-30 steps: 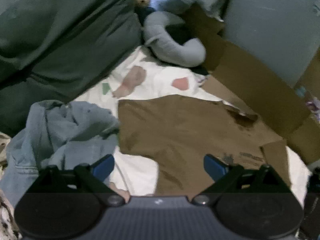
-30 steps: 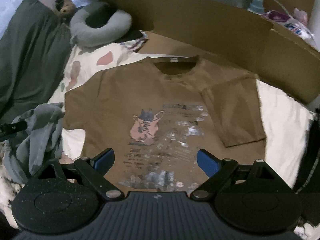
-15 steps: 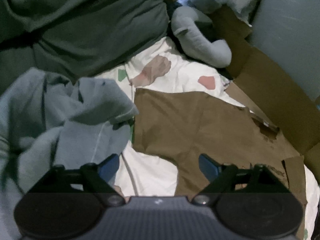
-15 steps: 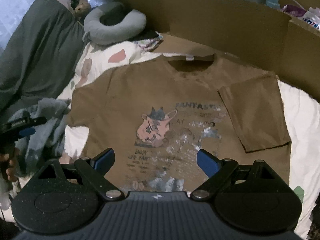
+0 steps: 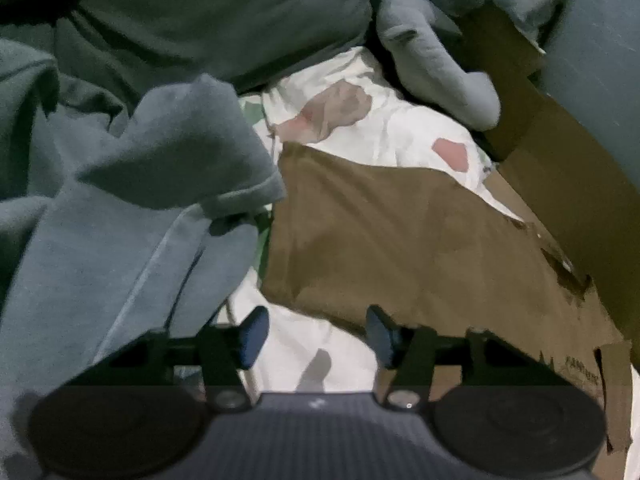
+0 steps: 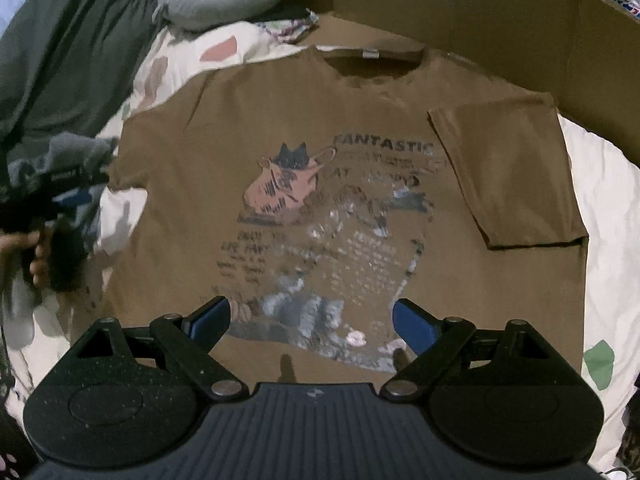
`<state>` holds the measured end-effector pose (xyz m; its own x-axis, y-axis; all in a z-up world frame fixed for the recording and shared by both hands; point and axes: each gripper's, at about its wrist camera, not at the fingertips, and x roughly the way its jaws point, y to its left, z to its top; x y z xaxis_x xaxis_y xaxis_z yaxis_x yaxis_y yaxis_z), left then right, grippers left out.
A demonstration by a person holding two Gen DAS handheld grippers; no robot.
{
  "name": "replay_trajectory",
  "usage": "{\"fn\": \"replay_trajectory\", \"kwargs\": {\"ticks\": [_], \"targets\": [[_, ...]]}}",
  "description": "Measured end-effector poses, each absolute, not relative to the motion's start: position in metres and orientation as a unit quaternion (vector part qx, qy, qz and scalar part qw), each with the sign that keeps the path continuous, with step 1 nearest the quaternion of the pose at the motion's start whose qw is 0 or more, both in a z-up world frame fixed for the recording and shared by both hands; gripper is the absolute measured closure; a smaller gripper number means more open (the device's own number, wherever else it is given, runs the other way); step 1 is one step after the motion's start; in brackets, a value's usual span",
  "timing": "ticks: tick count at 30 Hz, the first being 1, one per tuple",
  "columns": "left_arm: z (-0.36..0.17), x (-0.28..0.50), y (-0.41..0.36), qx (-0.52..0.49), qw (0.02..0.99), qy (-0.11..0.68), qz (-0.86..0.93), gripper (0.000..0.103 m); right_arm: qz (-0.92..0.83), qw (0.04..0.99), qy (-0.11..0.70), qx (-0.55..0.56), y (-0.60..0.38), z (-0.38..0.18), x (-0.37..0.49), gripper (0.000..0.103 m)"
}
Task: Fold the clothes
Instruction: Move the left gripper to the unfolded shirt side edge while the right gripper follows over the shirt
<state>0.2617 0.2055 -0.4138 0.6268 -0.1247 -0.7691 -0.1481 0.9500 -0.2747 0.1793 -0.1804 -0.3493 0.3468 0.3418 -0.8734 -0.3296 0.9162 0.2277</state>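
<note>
Brown T-shirt (image 6: 360,184) lies flat, collar pointing away; both hand-held grippers gape wide, holding nothing

The lower hem of the brown T-shirt (image 6: 360,184) is hidden behind the right claw (image 6: 312,322). Its small printed lines are too blurred to be read. The grey garment (image 5: 120,216) is cut off by the left wrist view's edge.

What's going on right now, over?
Left hand-held gripper open, empty, near the brown T-shirt's unfolded sleeve. Right hand-held gripper open above its hem. Other sleeve already folded in. Grey garment crowds left.
</note>
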Motion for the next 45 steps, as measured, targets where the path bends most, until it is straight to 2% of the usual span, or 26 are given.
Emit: {"fn": "replay_trajectory", "kwargs": {"ticks": [9,12,16,20,24,36,41,45], "targets": [[-0.437,0.279,0.21,-0.193,0.879,0.435,0.011,0.048,0.206,0.807,0.553,-0.02,-0.175,-0.366,0.174,0.011],[-0.447,0.281,0.214,-0.21,0.873,0.441,0.011,0.042,0.211,0.804,0.556,-0.027,-0.172,-0.368,0.173,0.011],[-0.459,0.282,0.221,-0.227,0.869,0.44,0.013,0.041,0.213,0.799,0.561,-0.034,-0.17,-0.371,0.171,0.011],[-0.463,0.286,0.219,-0.224,0.876,0.426,0.002,0.032,0.21,0.795,0.568,-0.042,-0.173,-0.376,0.168,0.011],[-0.462,0.288,0.215,-0.214,0.884,0.415,-0.006,0.031,0.208,0.79,0.574,-0.05,-0.175,-0.381,0.165,0.011],[-0.445,0.287,0.233,-0.267,0.882,0.386,-0.03,0.059,0.216,0.798,0.56,-0.063,-0.167,-0.383,0.167,0.011],[-0.447,0.289,0.239,-0.293,0.875,0.386,-0.025,0.084,0.245,0.8,0.541,-0.09,-0.148,-0.382,0.176,0.011],[-0.446,0.288,0.237,-0.29,0.877,0.383,-0.03,0.089,0.255,0.8,0.535,-0.096,-0.139,-0.384,0.185,0.011]]}}
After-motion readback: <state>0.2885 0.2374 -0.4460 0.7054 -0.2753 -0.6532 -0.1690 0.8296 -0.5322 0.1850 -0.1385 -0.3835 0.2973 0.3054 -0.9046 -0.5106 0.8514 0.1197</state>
